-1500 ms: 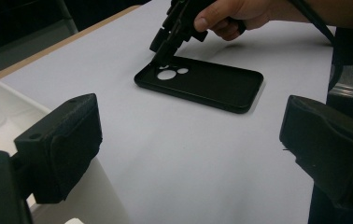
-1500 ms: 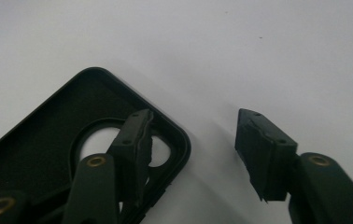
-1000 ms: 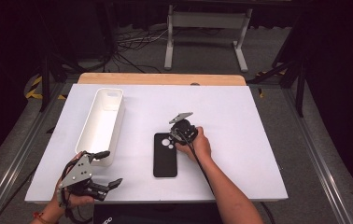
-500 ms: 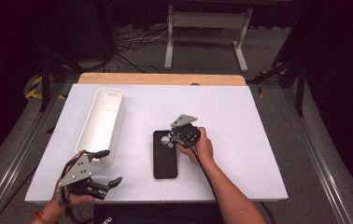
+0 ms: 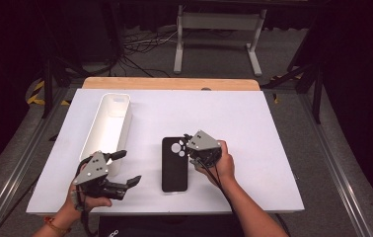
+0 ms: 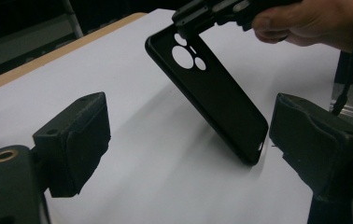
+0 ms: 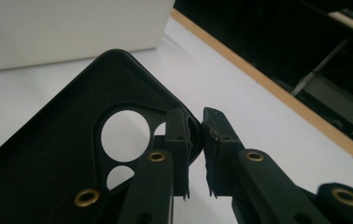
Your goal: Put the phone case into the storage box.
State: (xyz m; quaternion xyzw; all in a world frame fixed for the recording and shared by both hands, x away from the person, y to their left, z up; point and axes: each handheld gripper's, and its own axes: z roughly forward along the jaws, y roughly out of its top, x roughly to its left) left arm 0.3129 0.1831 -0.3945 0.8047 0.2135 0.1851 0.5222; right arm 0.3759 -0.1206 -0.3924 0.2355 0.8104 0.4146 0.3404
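Phone case (image 5: 174,165), black, sits tilted on the white table (image 5: 253,123), its camera-hole end lifted and its lower end touching the surface. Right gripper (image 5: 190,144) pinches that raised edge. Left gripper (image 5: 125,168), beside the white bin (image 5: 106,129), holds nothing, its jaws apart and just closing slightly.

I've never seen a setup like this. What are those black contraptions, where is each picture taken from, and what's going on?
A person holds a two-jaw tool in each hand. One picture looks down on the white table; the others come from cameras riding on each tool. The right hand-held gripper pinches the camera-hole end of a black phone case and tilts it up, its far end on the table. The left hand-held gripper is open and holds nothing; its jaws have just been closing a little. A white bin stands nearby.
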